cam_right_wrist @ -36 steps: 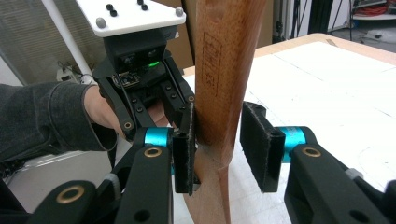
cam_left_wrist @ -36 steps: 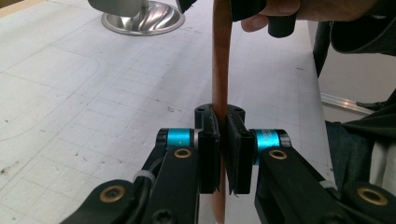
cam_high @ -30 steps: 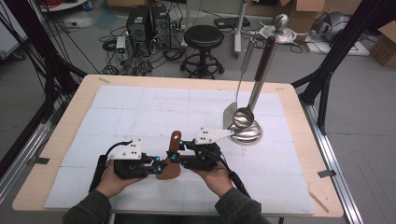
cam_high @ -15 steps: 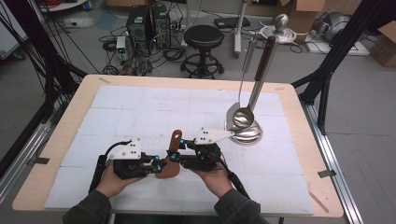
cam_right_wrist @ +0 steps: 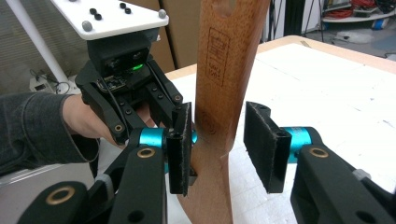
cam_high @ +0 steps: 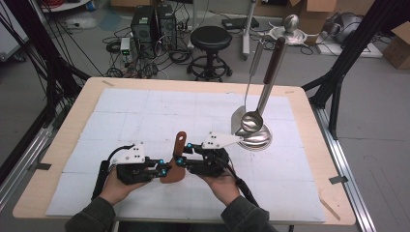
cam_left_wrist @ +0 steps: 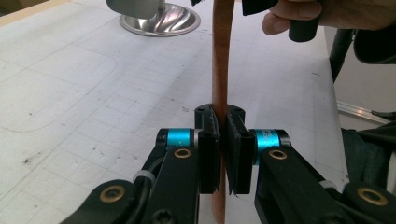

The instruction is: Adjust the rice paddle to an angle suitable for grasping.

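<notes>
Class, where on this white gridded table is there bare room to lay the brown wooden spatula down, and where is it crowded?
Free: the white mat left of and behind the brown wooden spatula, and the near right corner. Crowded: around the round steel utensil stand with its ladle, and the front centre between the left gripper and right gripper.

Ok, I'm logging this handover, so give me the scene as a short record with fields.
held item: wooden spatula, standing on edge
left gripper: jaws shut on the spatula's thin edge
right gripper: jaws astride the handle, a gap showing at one pad
surface: white gridded mat on the table
elsewhere: steel ladle and metal turner in a steel stand, far right of the mat
</notes>
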A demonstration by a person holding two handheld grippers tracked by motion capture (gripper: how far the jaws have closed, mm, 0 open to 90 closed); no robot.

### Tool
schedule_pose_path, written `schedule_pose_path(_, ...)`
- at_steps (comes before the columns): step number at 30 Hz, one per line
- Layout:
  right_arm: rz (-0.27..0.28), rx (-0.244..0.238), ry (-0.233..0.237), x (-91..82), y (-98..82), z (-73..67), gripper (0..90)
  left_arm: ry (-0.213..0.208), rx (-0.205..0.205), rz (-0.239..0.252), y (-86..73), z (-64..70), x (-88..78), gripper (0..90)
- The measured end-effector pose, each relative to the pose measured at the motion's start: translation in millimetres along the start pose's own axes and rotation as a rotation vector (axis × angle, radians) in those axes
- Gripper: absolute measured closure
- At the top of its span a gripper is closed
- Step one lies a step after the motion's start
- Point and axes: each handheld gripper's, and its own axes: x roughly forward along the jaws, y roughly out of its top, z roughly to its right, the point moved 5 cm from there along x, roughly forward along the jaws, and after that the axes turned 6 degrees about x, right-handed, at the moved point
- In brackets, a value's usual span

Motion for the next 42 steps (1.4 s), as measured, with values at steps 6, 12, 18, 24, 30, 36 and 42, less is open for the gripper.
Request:
schedule_pose_path(6,0.002,-0.004,-0.013,2.7,-0.1,-0.7,61.5,0.043,-0.014,0.001,-0.1,-3.3,-0.3,84.4)
schedule_pose_path(12,0.007,0.003,-0.063,9.3,1.1,-1.1,62.4,0.085,-0.021,-0.003,1.5,-1.5,3.0,84.3)
schedule_pose_path(18,0.007,0.002,-0.128,14.9,2.6,-1.4,66.2,0.117,-0.014,-0.008,4.6,5.4,8.7,84.3)
schedule_pose_path(24,0.016,0.016,-0.160,13.5,2.3,1.3,60.7,0.141,-0.028,-0.005,4.9,5.3,9.4,84.4)
schedule_pose_path(30,0.018,0.026,-0.196,11.2,0.4,-0.1,61.4,0.194,-0.058,0.009,4.7,0.9,6.2,84.4)
schedule_pose_path(36,0.020,0.033,-0.225,15.9,-0.2,-0.5,64.4,0.214,-0.060,0.001,3.8,3.7,9.9,84.3)
schedule_pose_path(42,0.016,0.037,-0.213,16.8,0.7,0.7,65.7,0.156,-0.061,0.008,3.8,7.5,13.4,80.9)
